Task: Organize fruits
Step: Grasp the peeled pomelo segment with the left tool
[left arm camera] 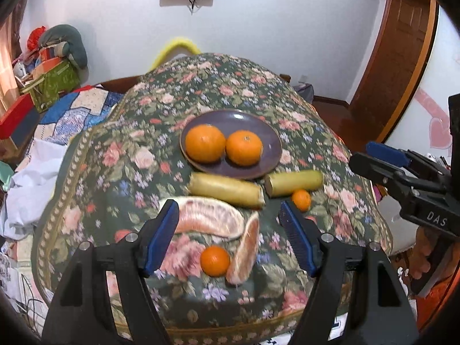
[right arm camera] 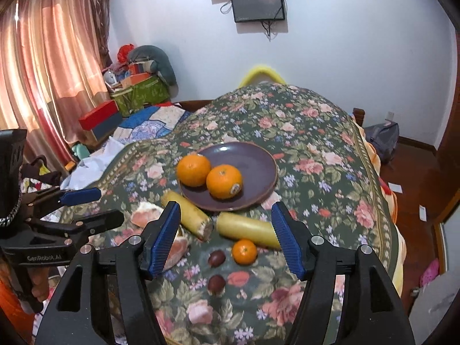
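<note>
Fruits lie on a flowery cloth [left arm camera: 120, 149] over a raised surface, and the left wrist view looks down on them. Two big oranges [left arm camera: 205, 143] sit side by side on a purple plate [left arm camera: 270, 146]. Just in front of the plate lie two yellow stick pieces [left arm camera: 225, 189], end to end, with their long sides running left to right. A tiny orange [left arm camera: 301, 199] sits just beside the right piece. Nearer the camera are two pink pomelo slices [left arm camera: 210, 217]; one curves left to right and the other stands more upright. A small orange [left arm camera: 215, 260] rests between the blue pads. The left hand-held gripper [left arm camera: 230, 235] hangs over these with its jaws wide apart and nothing in them. The right hand-held gripper [left arm camera: 382, 158] pokes in from the right side, empty too. In the right wrist view, the same plate [right arm camera: 258, 158] with its oranges [right arm camera: 193, 170] sits ahead. The stick pieces [right arm camera: 247, 227] lie in front of it, slanting a little. Two dark round fruits [right arm camera: 216, 258] and one small orange [right arm camera: 244, 251] lie between the pads of the right hand-held gripper [right arm camera: 225, 235], which is spread apart and touches none of them. Beside the left pad, a pomelo slice [right arm camera: 176, 248] peeks out. At the left edge is the left hand-held gripper [right arm camera: 95, 207]. Boxes [right arm camera: 100, 119] and a quilt [right arm camera: 149, 123] are piled far behind.
</note>
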`<action>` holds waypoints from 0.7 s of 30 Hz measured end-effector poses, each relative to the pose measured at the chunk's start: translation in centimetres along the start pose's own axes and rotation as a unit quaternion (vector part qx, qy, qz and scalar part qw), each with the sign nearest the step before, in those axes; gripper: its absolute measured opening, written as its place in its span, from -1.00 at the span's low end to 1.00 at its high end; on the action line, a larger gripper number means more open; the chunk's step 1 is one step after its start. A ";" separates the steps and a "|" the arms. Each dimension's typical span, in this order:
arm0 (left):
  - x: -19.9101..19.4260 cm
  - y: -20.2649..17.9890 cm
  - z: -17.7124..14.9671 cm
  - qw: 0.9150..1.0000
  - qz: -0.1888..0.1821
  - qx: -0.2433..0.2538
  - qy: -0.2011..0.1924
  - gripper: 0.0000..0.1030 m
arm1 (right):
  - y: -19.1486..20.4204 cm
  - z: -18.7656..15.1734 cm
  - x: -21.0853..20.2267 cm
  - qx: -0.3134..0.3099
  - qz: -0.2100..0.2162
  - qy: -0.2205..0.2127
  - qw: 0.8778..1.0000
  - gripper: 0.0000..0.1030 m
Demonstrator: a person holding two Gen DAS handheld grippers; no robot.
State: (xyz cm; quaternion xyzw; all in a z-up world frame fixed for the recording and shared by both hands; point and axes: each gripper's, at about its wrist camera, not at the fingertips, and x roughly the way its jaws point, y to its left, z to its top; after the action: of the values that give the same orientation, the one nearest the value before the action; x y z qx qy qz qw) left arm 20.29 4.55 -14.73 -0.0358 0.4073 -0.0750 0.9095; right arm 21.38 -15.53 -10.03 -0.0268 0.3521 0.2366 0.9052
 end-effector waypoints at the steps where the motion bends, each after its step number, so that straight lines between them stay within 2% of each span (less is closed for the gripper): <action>1: 0.2 -0.1 -0.3 1.000 -0.001 0.003 0.005 0.32 | 0.0 -0.4 0.1 -0.001 -0.002 0.003 1.000 0.20; 5: 1.4 -1.0 -1.4 0.999 -0.006 0.019 0.026 0.12 | 0.0 -1.7 0.3 0.003 -0.009 0.013 1.000 0.20; 15: 5.9 -1.9 -2.4 0.997 -0.020 0.031 0.075 0.04 | -1.3 -3.6 2.8 0.016 -0.019 0.046 0.999 0.20; 19: 7.6 -2.2 -2.6 0.995 -0.015 0.045 0.092 -0.20 | -1.9 -4.2 3.8 0.027 -0.016 0.058 0.998 0.21; 21: 8.7 -2.1 -2.8 0.993 -0.016 0.045 0.106 -0.25 | -2.1 -4.5 4.3 0.030 -0.015 0.064 0.997 0.21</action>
State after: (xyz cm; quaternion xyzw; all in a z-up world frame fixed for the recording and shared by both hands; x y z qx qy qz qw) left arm 23.69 1.01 -22.70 0.0065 0.4968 -0.1114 0.8607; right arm 22.23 -16.61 -16.43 -0.0196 0.4159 0.2103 0.8846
